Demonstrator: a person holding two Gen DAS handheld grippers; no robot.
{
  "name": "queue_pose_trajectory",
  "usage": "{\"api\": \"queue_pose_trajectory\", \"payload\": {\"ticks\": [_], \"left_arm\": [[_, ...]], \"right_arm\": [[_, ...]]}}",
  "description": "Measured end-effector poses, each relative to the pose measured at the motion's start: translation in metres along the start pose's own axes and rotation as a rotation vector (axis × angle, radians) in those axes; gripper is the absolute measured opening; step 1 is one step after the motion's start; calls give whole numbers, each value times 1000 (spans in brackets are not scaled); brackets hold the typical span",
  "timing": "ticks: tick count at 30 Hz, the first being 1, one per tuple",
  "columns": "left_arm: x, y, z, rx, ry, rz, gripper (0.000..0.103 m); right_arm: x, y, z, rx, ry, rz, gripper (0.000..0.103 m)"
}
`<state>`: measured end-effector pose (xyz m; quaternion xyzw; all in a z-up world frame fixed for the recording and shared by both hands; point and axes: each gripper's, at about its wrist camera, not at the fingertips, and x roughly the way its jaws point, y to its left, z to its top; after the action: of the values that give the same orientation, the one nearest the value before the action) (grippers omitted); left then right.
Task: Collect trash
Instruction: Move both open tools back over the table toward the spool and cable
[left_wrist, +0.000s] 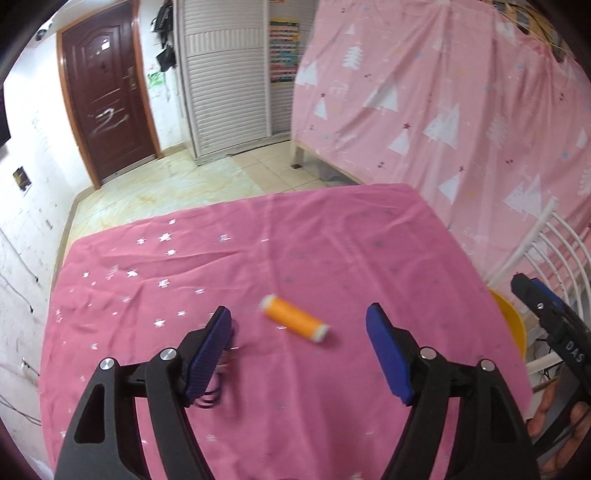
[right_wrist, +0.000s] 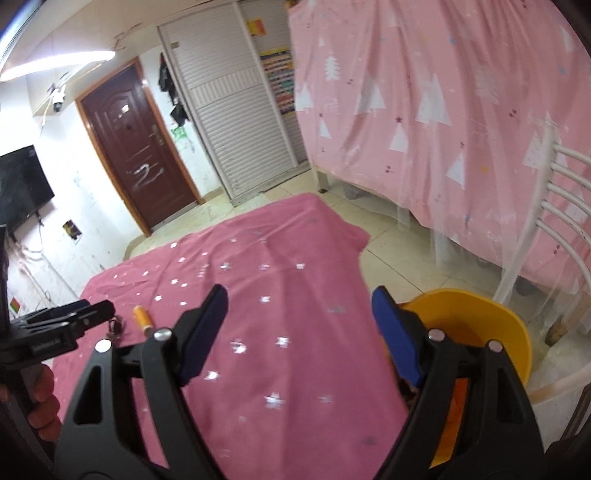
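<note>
Step in hand, by judgement: reach for the next piece of trash, nothing gripped yet.

Far left of table, near edge: dark tangle (left_wrist: 218, 384), wiry, small, partly hidden behind left pad (left_wrist: 208, 354); too blurred to name. Lies on pink cloth (left_wrist: 295, 236), just left of spool.

Left gripper (left_wrist: 299, 354): jaws wide apart, nothing between pads. Tilted steeply down at cloth from near side. Seen from right wrist view low at left edge (right_wrist: 88, 314), tip just beside tangle, fingers of holding hand (right_wrist: 44, 391) below.

Spool (left_wrist: 294, 323): orange thread, white ends, on its side, slanting far-left to near-right. Sits on cloth ahead of left jaws, roughly centred in the gap, touching neither pad. Same spool (right_wrist: 142, 319) small in right view, just right of left gripper's tip.

Next move, likely: push left gripper forward and down till pads straddle spool across its round body, then squeeze. Round body could roll off if one pad touches first. Tangle to follow.

Right gripper (right_wrist: 299, 332): jaws spread, empty. Angled down over right part of cloth, less steeply than left. Hand not clear in own view.

Bin (right_wrist: 480, 325): yellow, off table's right edge, just beside right pad (right_wrist: 397, 339), near white chair (right_wrist: 561, 206). Something orange inside, low, unclear. Probable drop point for spool.
</note>
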<state>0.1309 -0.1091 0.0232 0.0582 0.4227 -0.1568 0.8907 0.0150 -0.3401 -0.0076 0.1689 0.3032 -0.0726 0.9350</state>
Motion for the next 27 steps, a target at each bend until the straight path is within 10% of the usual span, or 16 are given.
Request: {"api": "queue_pose_trajectory", "payload": {"ticks": [19, 27], "left_arm": [[41, 70, -31, -52, 95, 18, 70], [41, 65, -42, 2, 73, 11, 49]], "right_arm": [[53, 107, -15, -216, 133, 90, 77], [67, 134, -18, -301, 169, 115, 77]]}}
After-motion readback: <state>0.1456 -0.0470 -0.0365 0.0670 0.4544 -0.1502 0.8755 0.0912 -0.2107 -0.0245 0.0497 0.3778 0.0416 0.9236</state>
